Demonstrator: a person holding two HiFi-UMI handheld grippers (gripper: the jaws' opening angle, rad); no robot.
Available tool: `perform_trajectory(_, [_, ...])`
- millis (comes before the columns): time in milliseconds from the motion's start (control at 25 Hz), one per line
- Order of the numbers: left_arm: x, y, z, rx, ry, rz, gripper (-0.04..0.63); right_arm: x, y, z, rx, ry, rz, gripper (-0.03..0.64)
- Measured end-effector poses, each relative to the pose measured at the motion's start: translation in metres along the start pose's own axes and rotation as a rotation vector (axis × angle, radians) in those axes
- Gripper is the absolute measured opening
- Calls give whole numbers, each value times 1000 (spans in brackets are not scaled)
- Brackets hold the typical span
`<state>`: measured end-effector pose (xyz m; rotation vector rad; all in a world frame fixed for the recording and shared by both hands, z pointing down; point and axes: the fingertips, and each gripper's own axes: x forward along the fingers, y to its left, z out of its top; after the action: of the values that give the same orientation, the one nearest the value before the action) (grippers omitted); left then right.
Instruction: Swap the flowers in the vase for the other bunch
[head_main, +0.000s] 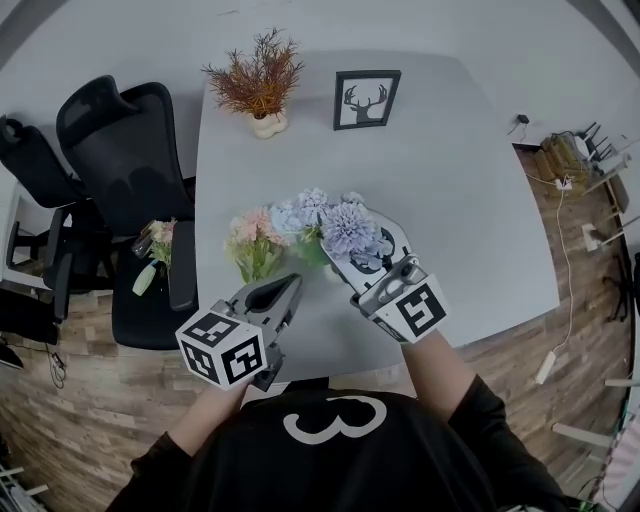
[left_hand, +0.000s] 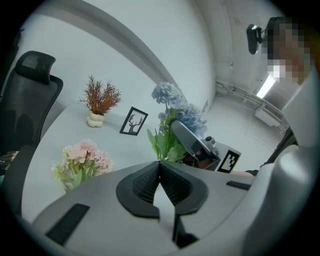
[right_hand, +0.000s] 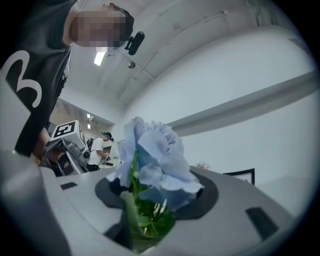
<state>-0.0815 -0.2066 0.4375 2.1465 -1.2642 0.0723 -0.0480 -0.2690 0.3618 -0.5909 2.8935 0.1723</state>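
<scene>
At the far left two black office chairs are standing against the grey table, and a small pale bunch is lying on the seat of the nearer one. On the table's far edge a rust-coloured dried plant is sitting in a small cream pot. Closer in, on the near half of the table, the pink bunch is standing with its green stems pointing down. Whether a vase is holding those stems cannot be made out. Just below it the left gripper is hovering over the table's near edge with its jaws pressed together and nothing between them, as its own view is showing. To the right of the pink bunch, and touching its heads, the blue bunch is rising over the table. The right gripper is pinching its green stems, its jaws standing a little apart around them, with the pale blue heads filling that gripper's view. Beyond, a framed deer picture is leaning upright near the table's far edge, well apart from both bunches. At the far right a white cable is trailing across the wooden floor.
</scene>
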Motion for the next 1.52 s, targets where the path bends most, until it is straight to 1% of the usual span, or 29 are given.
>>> perform_trajectory(240, [-7,-6,-2,8,-6,5,11,-5,-1,-2,1,47,-18,282])
perform_trajectory(280, [-9,-8,-2,12,-8,5,11,-6,-1,-3,8,60,-22,302])
perform_trajectory(400, [-15,-17,-3,24,-15,1,11,-8,-5,-6,37,101,-52,390])
perform_trajectory(480, [-20,-23,-4,28,-20,-2,11,-12,-6,-4,47,122,-71,425])
perform_trajectory(760, [-39,-44,-4,43,-56,-9,11,-37,-6,25,70,121,-131,436])
perform_trajectory(920, [-54,-63,-3,60,-83,-22,11,-58,10,45,84,132,-121,434])
perform_trajectory(1040, [-67,-85,-4,81,-110,-34,11,-81,26,53,115,182,-120,432])
perform_trajectory(1120, [-76,-102,-6,102,-124,-40,11,-98,38,62,145,193,-121,429])
perform_trajectory(1200, [-86,-120,-9,127,-133,-45,11,-114,53,75,164,182,-107,409])
perform_trajectory(1280, [-96,-137,-14,157,-139,-53,11,-129,72,88,159,172,-84,345])
perform_trajectory(1320, [-101,-146,-18,173,-141,-58,11,-137,83,95,150,168,-69,294])
perform_trajectory(1360, [-106,-156,-22,189,-142,-63,11,-146,94,101,145,162,-51,222])
perform_trajectory(1440, [-117,-174,-30,215,-144,-73,11,-163,116,112,152,156,-15,107])
perform_trajectory(1520, [-126,-191,-37,237,-149,-81,11,-178,137,118,185,174,29,24])
